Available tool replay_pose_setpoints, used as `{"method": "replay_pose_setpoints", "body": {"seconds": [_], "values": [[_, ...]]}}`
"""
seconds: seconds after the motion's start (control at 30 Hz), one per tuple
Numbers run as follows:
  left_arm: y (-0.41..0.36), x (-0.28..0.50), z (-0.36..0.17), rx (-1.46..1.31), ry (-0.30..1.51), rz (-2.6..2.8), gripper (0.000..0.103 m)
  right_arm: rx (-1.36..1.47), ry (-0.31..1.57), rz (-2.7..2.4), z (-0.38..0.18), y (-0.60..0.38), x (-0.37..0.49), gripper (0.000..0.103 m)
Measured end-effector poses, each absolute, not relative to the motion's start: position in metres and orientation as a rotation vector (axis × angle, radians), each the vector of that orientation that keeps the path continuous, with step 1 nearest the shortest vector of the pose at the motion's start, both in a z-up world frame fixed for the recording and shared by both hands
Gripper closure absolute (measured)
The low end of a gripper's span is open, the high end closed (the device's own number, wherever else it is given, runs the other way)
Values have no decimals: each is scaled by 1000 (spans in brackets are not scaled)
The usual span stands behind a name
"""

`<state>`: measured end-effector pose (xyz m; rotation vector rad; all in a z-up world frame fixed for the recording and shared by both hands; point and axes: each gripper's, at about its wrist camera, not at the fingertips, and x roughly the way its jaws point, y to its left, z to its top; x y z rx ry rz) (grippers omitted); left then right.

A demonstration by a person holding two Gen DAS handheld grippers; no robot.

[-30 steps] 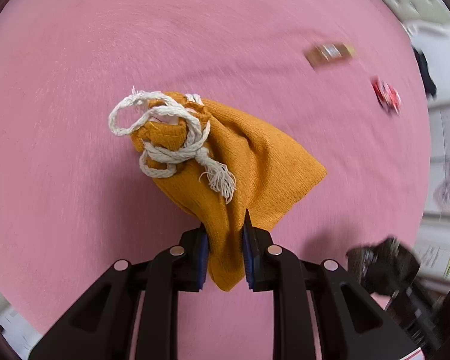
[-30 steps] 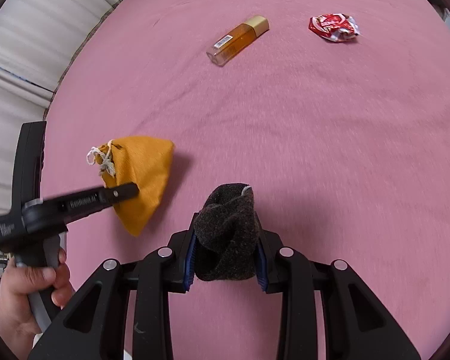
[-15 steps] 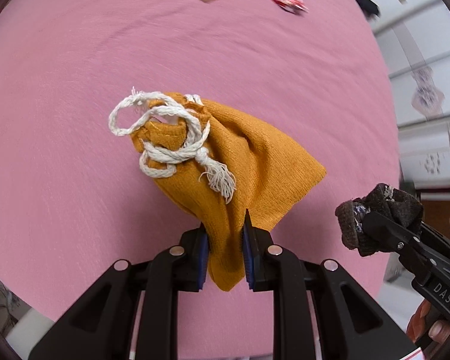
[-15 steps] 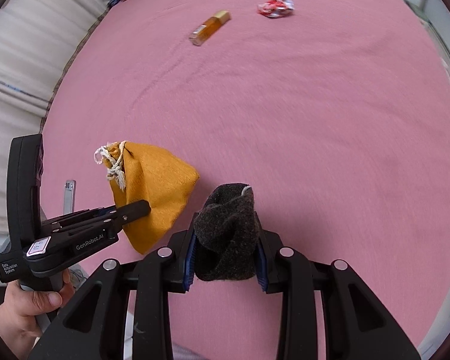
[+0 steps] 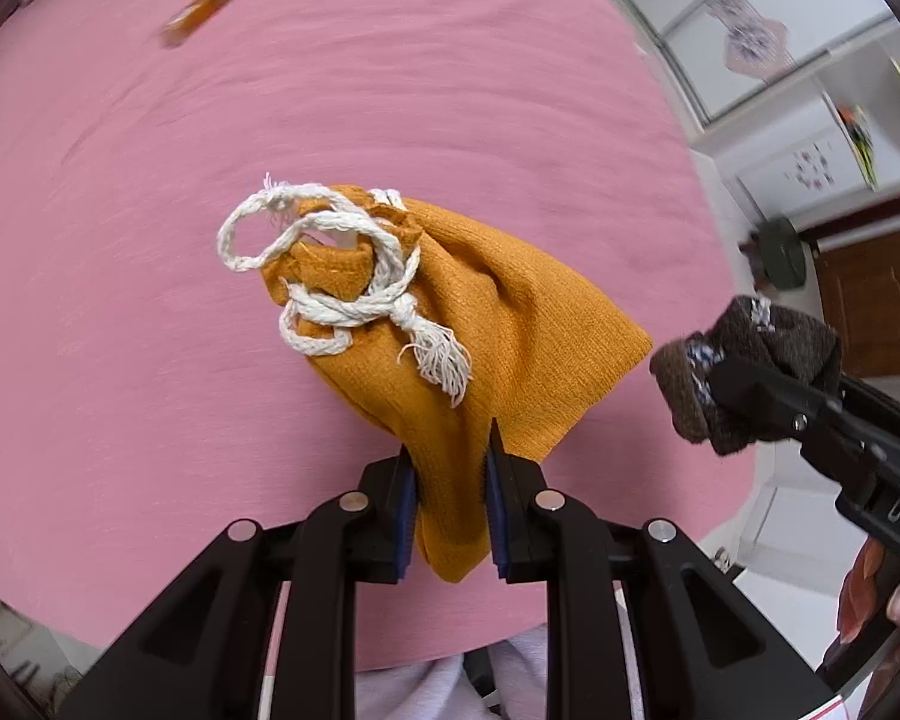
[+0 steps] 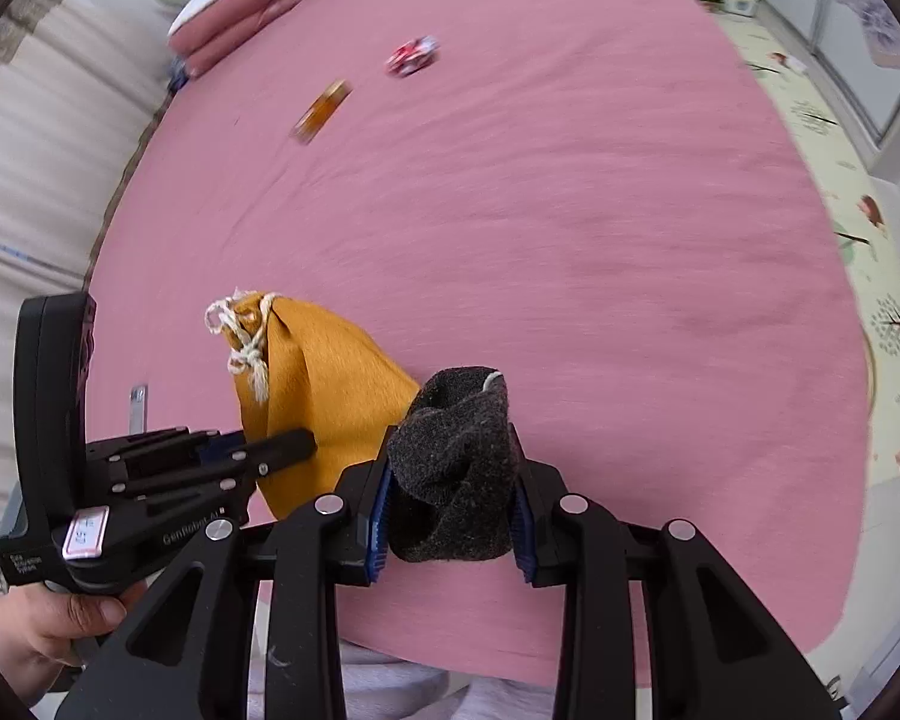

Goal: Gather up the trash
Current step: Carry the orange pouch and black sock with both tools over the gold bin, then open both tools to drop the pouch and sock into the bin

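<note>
My left gripper (image 5: 450,468) is shut on the bottom corner of an orange drawstring bag (image 5: 480,324) with a white cord, held above the pink bed; the bag also shows in the right wrist view (image 6: 324,396). My right gripper (image 6: 450,498) is shut on a dark grey balled sock (image 6: 456,462), seen from the left wrist view at the right (image 5: 750,366). A red crumpled wrapper (image 6: 413,56) and an amber bottle (image 6: 321,110) lie far off on the bed.
The pink bedspread (image 6: 570,240) fills both views. Folded pillows (image 6: 240,6) lie at the bed's far end. A small metal object (image 6: 138,405) lies near the left edge. A patterned floor mat (image 6: 858,210) and cabinets (image 5: 870,300) are to the right.
Both grippers have pulled back toward the bed's near edge and risen, still holding the bag and the sock. The wrapper and bottle now look farther away.
</note>
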<state>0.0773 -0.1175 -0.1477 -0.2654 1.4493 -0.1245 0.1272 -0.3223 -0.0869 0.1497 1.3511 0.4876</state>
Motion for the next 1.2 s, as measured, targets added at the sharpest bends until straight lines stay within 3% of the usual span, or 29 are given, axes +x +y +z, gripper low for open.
{"method": "replay_pose_setpoints", "body": {"seconds": [0.7,1.07,1.2], "values": [[-426,157,-153,-79,1510,-393,83,349,1308,223,-104,-628,155,71],[-531,216,-171,49,1517,-517,82,390,1292,73,-119,-731,195,69],[-560,237,-170,50,1493,-566,72,373,1276,48,-116,-748,208,66]]}}
